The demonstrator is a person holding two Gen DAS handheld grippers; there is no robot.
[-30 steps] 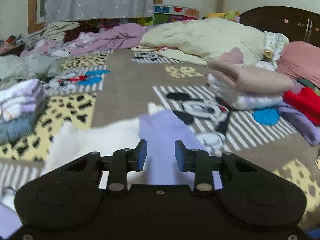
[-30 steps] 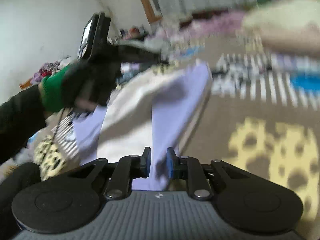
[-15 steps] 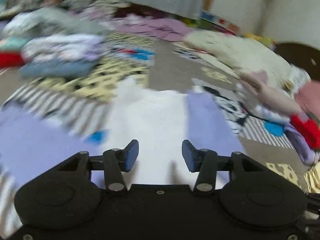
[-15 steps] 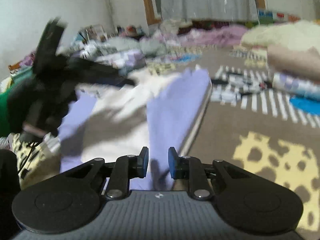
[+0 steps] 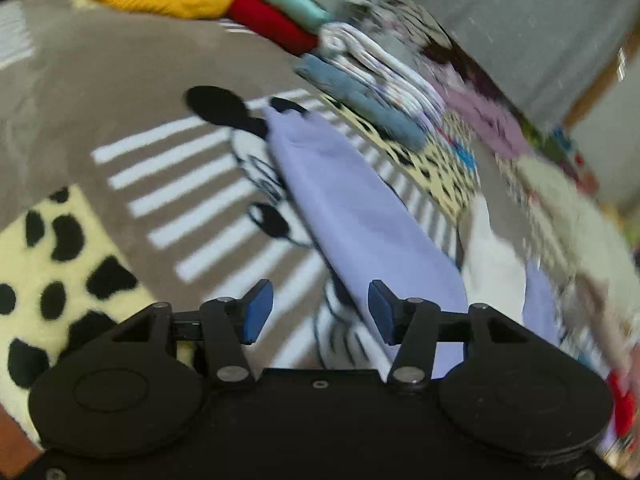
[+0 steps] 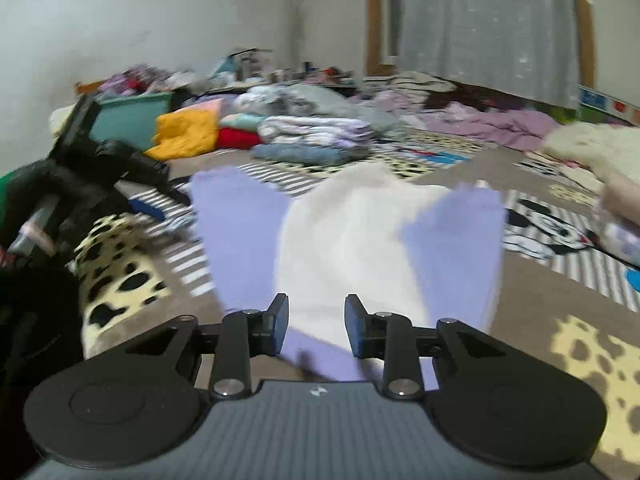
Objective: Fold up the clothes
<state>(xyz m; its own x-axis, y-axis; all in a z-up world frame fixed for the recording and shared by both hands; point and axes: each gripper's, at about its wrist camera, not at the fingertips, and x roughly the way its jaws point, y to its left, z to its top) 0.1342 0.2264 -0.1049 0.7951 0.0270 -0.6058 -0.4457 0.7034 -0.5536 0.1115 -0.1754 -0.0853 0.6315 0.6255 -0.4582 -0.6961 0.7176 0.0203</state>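
A white top with lavender sleeves (image 6: 348, 236) lies flat on the patterned blanket, both sleeves spread out. My right gripper (image 6: 316, 326) is open and empty just above its near hem. My left gripper (image 5: 314, 312) is open and empty, low over the blanket beside the left lavender sleeve (image 5: 360, 208). In the right wrist view the left gripper (image 6: 132, 184) shows as a black blur at the left, next to that sleeve.
A stack of folded clothes (image 6: 312, 136) with a yellow garment (image 6: 184, 132) and a red one sits beyond the top. More folded clothes (image 5: 380, 92) lie past the sleeve. A cream quilt (image 6: 592, 148) is at the right. The blanket (image 6: 560, 288) has striped and spotted patches.
The right gripper has opened and let go of the lavender sleeve. The left gripper has swung left and down to the other sleeve, opening wider. The top now lies flat.
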